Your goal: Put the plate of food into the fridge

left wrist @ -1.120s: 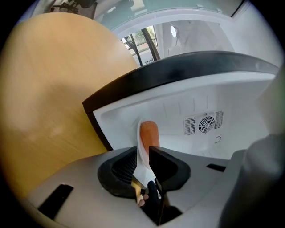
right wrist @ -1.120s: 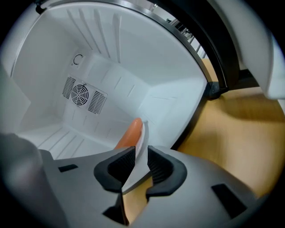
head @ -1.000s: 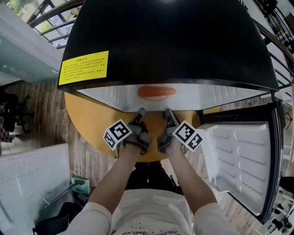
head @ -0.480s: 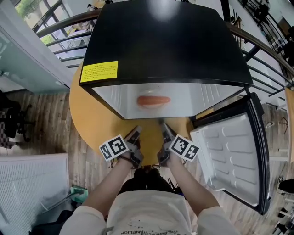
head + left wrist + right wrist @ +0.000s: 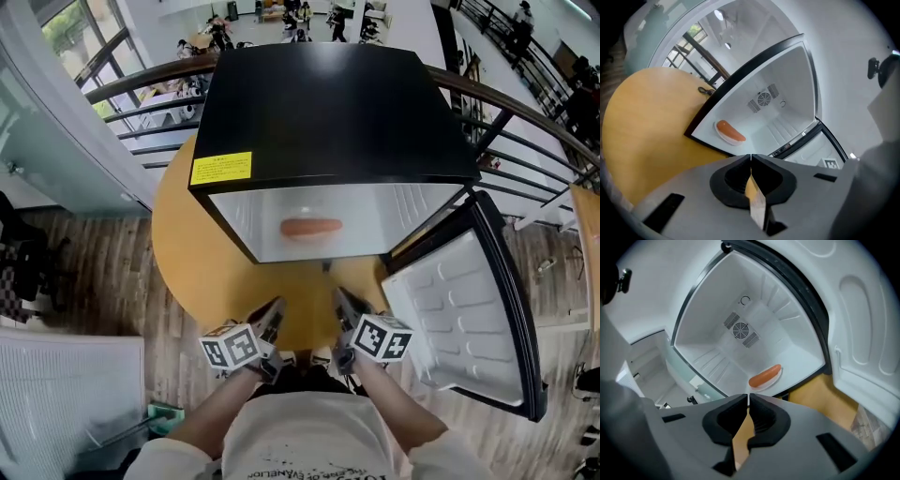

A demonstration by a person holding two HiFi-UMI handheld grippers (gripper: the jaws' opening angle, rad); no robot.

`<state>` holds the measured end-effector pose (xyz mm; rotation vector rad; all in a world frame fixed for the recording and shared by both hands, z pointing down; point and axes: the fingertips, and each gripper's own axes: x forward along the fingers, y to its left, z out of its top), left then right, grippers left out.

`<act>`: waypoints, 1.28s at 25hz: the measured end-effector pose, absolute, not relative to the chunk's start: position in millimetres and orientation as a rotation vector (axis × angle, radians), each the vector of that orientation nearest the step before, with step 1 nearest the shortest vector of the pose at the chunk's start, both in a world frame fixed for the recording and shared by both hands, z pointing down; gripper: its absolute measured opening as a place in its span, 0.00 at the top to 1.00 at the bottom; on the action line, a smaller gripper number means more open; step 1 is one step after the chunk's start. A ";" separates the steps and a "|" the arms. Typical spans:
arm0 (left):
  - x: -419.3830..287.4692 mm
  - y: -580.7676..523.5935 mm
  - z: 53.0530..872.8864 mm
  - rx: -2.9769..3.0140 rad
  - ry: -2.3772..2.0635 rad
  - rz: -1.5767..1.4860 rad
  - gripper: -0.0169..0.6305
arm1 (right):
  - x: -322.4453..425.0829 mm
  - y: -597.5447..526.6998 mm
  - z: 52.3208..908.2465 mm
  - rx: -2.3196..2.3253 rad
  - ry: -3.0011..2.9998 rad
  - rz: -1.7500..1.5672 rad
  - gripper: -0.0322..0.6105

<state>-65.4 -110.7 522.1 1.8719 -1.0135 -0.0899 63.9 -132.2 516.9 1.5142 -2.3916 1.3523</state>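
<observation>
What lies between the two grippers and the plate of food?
Only bare yellow table and a strip of white fridge floor before the plate, seen in the head view.

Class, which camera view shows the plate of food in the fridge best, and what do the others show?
The left gripper view: the plate of food lies near the front edge of the fridge, its white rim and orange sausage distinct. The right gripper view shows nearly as much. The head view gives only a blurred orange shape.

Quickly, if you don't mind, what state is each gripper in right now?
Left gripper: closed, holding nothing.
Right gripper: closed, holding nothing.
</observation>
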 end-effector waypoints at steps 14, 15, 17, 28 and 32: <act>-50.9 -59.1 482.9 2.149 -1.157 0.248 0.94 | 46.8 -72.4 493.7 1.461 -2.379 1.115 0.90; -50.6 -57.7 485.5 2.142 -1.165 0.267 0.94 | 44.4 -70.4 492.3 1.461 -2.384 1.097 0.90; -49.8 -55.1 488.6 2.147 -1.183 0.311 0.94 | 40.8 -66.4 489.7 1.466 -2.388 1.061 0.90; -44.6 -53.8 488.6 2.185 -1.188 0.337 0.94 | 32.4 -54.5 490.0 1.406 -2.401 0.977 0.91; -45.2 -53.3 490.4 2.183 -1.191 0.350 0.94 | 28.6 -51.0 492.6 1.383 -2.391 0.962 0.91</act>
